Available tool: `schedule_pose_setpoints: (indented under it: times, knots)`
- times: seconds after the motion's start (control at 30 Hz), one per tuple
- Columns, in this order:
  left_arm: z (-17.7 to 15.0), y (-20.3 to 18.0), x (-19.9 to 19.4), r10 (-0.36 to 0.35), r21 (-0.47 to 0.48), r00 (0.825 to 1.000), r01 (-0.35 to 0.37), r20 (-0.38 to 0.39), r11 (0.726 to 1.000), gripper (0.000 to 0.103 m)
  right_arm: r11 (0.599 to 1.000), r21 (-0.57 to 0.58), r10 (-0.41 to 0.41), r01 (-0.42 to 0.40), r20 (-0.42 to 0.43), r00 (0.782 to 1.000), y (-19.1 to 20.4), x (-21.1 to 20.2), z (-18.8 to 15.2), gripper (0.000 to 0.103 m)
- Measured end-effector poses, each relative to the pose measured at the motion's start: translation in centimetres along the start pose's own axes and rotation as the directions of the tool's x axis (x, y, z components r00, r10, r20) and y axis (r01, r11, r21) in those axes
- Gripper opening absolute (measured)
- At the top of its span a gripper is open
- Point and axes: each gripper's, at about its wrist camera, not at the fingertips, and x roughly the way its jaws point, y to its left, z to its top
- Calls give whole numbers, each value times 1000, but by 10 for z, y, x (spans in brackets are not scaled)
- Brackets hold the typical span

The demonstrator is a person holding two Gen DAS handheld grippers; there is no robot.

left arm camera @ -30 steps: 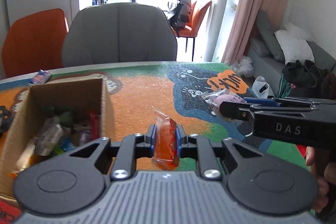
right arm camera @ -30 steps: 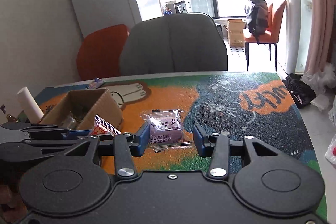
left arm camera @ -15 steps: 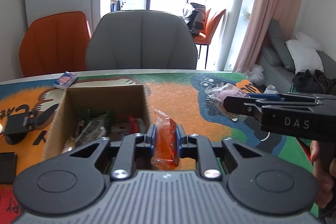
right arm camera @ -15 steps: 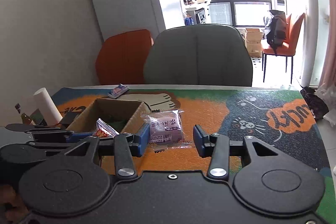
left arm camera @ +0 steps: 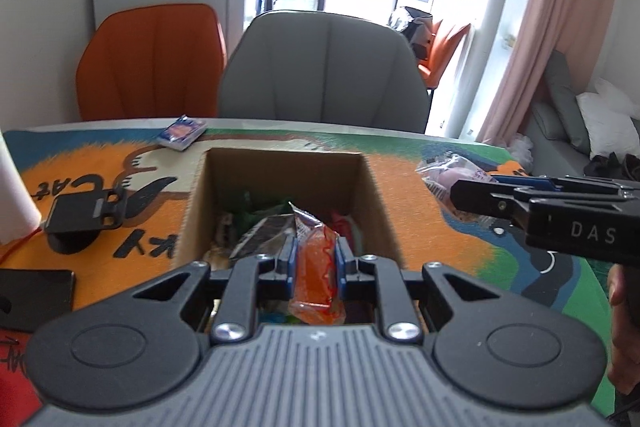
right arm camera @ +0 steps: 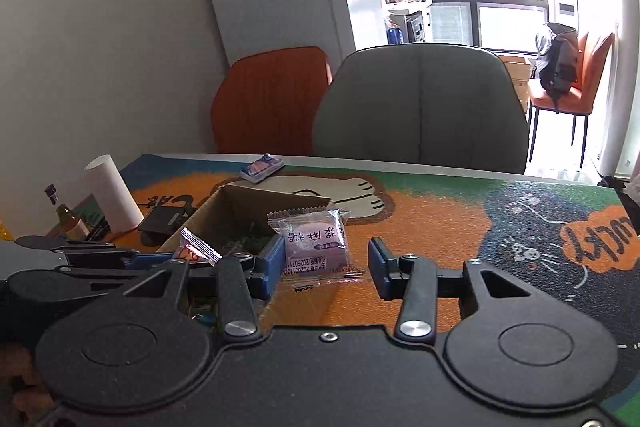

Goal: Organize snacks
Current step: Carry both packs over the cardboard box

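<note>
Left wrist view: the left gripper (left arm camera: pixel 314 265) pinches an orange snack packet (left arm camera: pixel 317 267) upright, long axis vertical, above the open cardboard box (left arm camera: pixel 382 211), whose contents are a jumble. Right of the box, the right gripper (right arm camera: pixel 323 263) stands wide apart, a purple snack packet (right arm camera: pixel 316 247) against its left finger; whether it is supported is unclear
</note>
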Motion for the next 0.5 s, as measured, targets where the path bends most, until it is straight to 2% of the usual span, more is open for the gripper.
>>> schedule_pose_setpoints:
  times: [0.07,0.2,0.5]
  knots:
    - [-2,7,3,4,-13,1000,-4,-13,1000,18,1000,-6,7,-7,-6,1000,5,5,0,43]
    - [-4,19,5,-38,-53,999,36,-22,998,23,1000,-15,22,-23,-19,1000,13,15,0,43]
    - [-9,44,-7,28,-101,1000,-29,-15,994,34,999,-30,41,-42,-50,998,29,39,2,43]
